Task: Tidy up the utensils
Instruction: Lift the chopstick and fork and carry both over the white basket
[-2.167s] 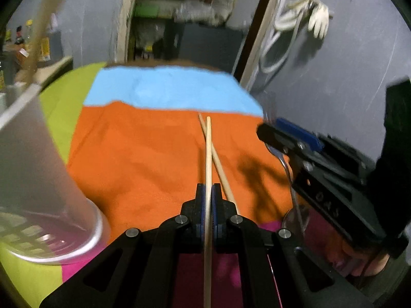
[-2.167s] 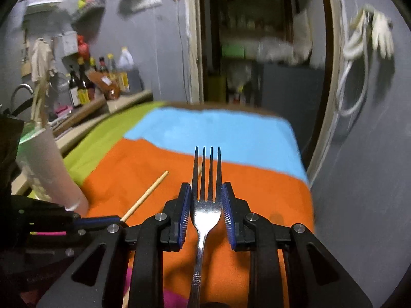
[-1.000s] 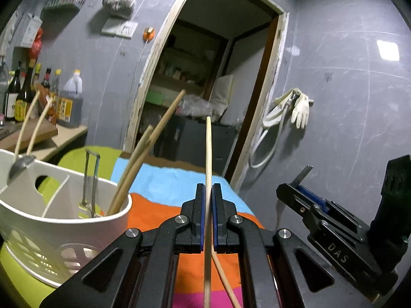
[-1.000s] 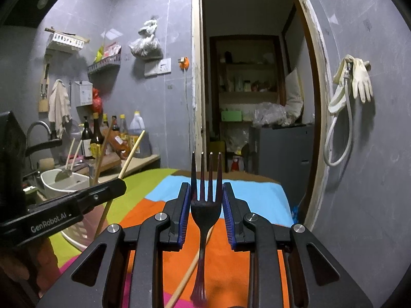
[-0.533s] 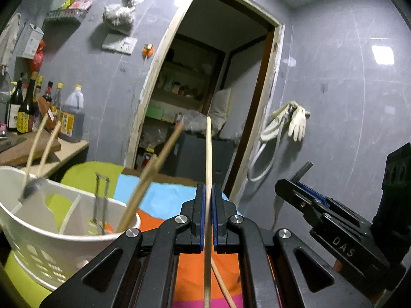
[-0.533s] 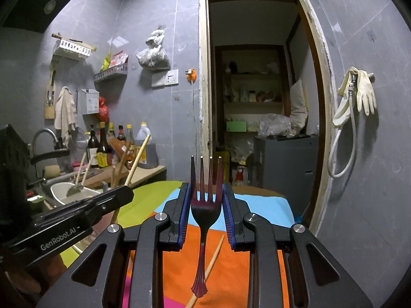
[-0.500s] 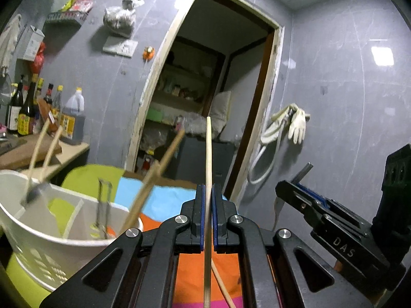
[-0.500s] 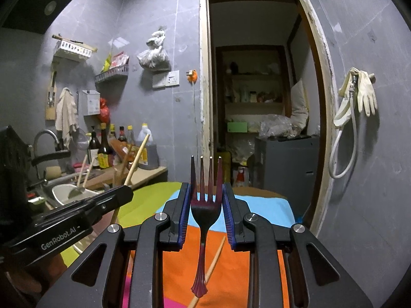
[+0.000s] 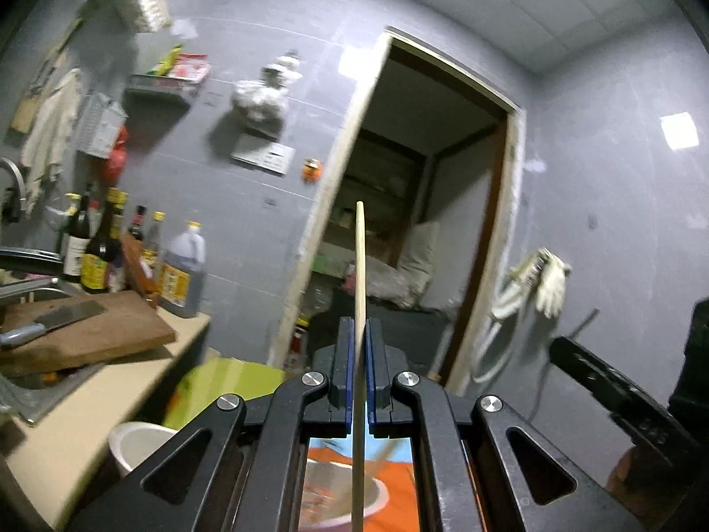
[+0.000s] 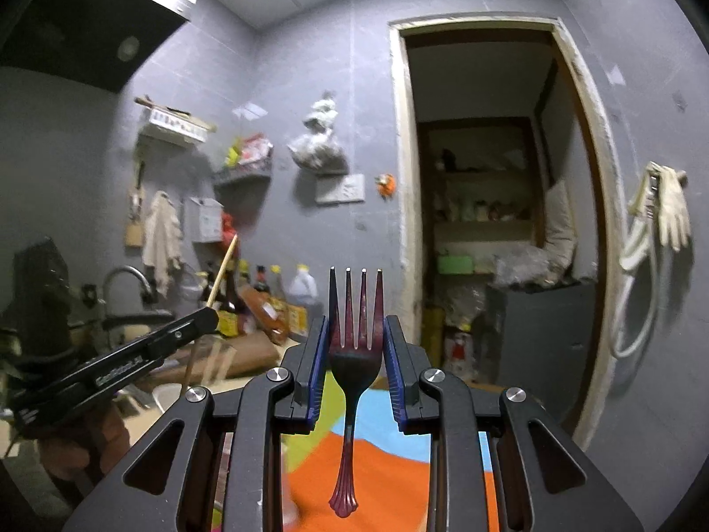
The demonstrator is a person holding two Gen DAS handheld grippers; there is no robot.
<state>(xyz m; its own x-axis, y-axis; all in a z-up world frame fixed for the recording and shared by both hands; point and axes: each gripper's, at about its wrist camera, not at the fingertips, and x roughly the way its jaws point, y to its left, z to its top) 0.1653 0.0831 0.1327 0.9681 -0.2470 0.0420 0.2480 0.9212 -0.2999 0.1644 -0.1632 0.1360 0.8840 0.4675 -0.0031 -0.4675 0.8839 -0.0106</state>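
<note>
Left wrist view: the left gripper point(image 9: 360, 354) is closed tight on a thin, pale wooden chopstick point(image 9: 360, 275) that points up. Below it sits a white plastic utensil basket point(image 9: 345, 494) on a bright striped cloth point(image 9: 399, 487). The right gripper point(image 10: 357, 354) squeezes a shiny metal fork point(image 10: 354, 337), prongs up.

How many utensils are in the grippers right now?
2. A chopstick is clamped in the left gripper; a fork is clamped in the right gripper. Others below may be hidden.
</note>
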